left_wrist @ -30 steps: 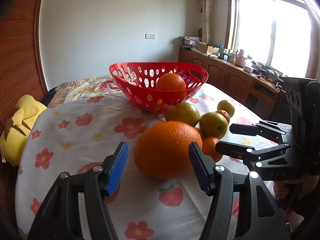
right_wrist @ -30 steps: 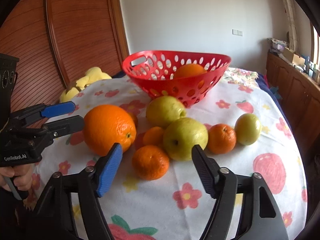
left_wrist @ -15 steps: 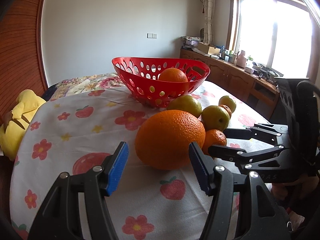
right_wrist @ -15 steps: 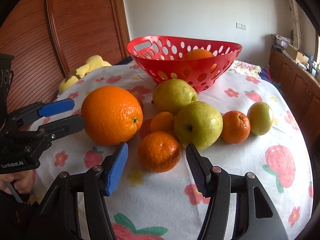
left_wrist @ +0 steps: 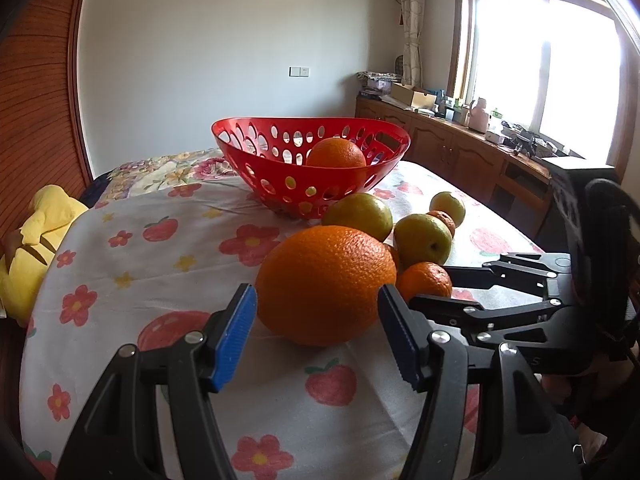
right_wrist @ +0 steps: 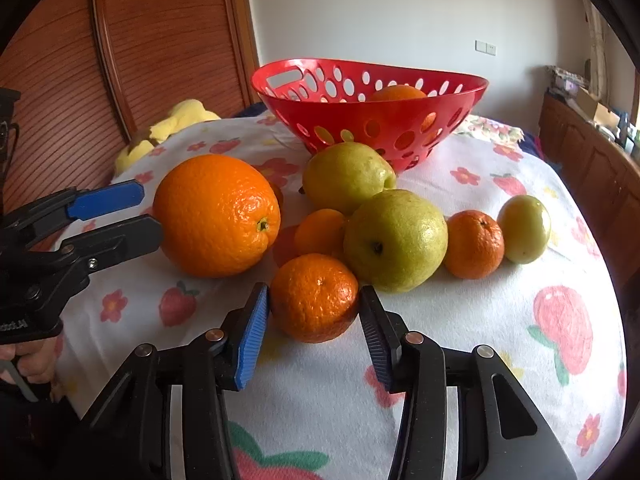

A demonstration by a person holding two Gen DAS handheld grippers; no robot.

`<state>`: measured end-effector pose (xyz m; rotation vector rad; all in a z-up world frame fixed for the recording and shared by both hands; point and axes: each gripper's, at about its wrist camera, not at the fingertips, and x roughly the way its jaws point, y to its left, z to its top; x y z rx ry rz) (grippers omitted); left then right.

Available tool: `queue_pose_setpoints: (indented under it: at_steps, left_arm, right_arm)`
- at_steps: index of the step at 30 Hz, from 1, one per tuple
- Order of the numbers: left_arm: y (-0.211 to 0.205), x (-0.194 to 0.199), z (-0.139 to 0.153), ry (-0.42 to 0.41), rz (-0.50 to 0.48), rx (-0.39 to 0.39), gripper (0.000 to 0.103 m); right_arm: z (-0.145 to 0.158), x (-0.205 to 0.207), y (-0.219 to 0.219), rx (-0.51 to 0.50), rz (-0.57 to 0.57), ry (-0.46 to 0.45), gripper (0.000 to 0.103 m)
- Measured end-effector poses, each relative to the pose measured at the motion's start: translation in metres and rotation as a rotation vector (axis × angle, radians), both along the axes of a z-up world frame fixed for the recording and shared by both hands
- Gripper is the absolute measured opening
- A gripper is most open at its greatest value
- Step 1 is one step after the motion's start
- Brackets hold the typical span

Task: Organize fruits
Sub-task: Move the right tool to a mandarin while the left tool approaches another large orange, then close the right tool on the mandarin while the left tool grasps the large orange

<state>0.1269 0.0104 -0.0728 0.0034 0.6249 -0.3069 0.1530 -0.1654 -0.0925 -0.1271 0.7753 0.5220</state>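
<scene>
A big orange (left_wrist: 326, 284) lies on the flowered tablecloth, and my left gripper (left_wrist: 318, 322) is open with its blue pads on either side of the orange's near part, not touching. My right gripper (right_wrist: 314, 322) is open around a small mandarin (right_wrist: 315, 297), its pads close to both sides. The big orange also shows in the right wrist view (right_wrist: 217, 216). Behind lie two green apples (right_wrist: 394, 240), more mandarins (right_wrist: 474, 244) and a small green fruit (right_wrist: 524, 229). A red perforated basket (right_wrist: 320, 94) at the back holds one orange (left_wrist: 336, 153).
A yellow plush toy (left_wrist: 36, 236) lies at the table's left edge. A wooden sideboard (left_wrist: 460, 152) with clutter runs under the window on the right. A wooden panel wall (right_wrist: 120, 40) stands behind the table's left side.
Both grippers have moved forward and lower. The left jaws now flank the big orange. The right jaws have narrowed around the small mandarin.
</scene>
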Motion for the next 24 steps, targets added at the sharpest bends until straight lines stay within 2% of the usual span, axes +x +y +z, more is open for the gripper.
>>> queue_pose_setpoints:
  at_steps: [6,14,24]
  left_arm:
    - [-0.007,0.005,0.006,-0.009,-0.007,0.006,0.067]
    - [-0.017,0.014,0.011,-0.004,-0.017,0.018,0.072]
    - [-0.031,0.027,0.005,-0.002,0.002,0.114,0.076]
  right_arm:
    - [0.011,-0.012,-0.010,0.016,0.011,-0.059,0.046]
    - [0.008,-0.015,-0.011,0.003,0.027,-0.068,0.046]
    - [0.004,-0.013,-0.011,0.020,0.039,-0.054,0.046]
